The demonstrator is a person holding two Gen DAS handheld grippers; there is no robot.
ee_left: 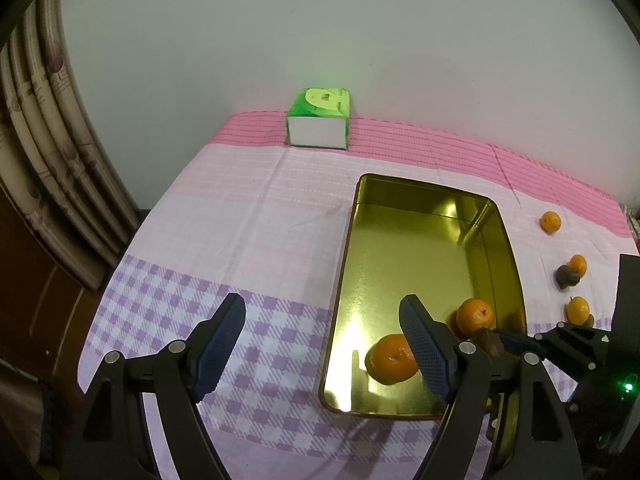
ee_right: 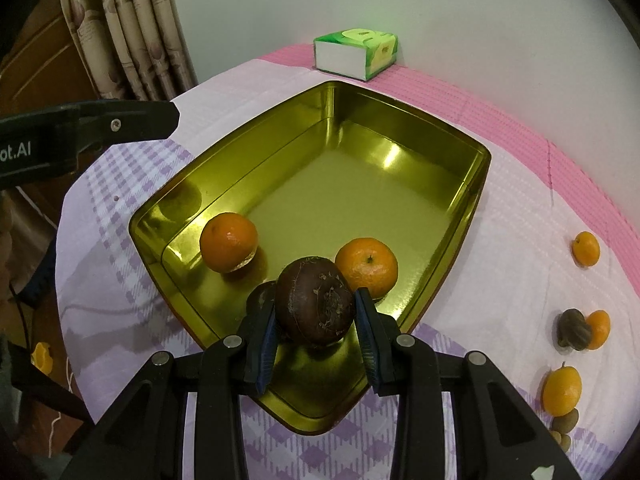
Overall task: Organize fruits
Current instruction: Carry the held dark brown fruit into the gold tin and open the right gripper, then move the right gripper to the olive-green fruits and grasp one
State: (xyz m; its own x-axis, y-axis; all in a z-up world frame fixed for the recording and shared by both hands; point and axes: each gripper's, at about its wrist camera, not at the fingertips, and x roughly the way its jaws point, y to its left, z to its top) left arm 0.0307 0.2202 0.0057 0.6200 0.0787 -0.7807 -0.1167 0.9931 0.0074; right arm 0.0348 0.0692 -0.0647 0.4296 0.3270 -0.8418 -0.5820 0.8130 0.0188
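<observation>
A gold tin tray (ee_right: 472,184) lies on the checked cloth with two oranges (ee_right: 229,242) (ee_right: 367,266) in its near end. My right gripper (ee_right: 314,300) is shut on a dark brown round fruit (ee_right: 316,306), which hangs just over the tray's near corner. The left wrist view shows the same tray (ee_left: 348,240), both oranges (ee_left: 390,360) (ee_left: 474,316) and the brown fruit (ee_left: 490,340) at its near right. My left gripper (ee_left: 322,304) stands open and empty over the tray's left rim.
Loose on the cloth right of the tray lie three small oranges (ee_right: 587,249) (ee_right: 600,329) (ee_right: 562,390), a dark ribbed fruit (ee_right: 575,329) and small brownish ones (ee_right: 566,420). A green tissue pack (ee_right: 356,54) stands by the wall. Curtains (ee_right: 132,28) hang at left.
</observation>
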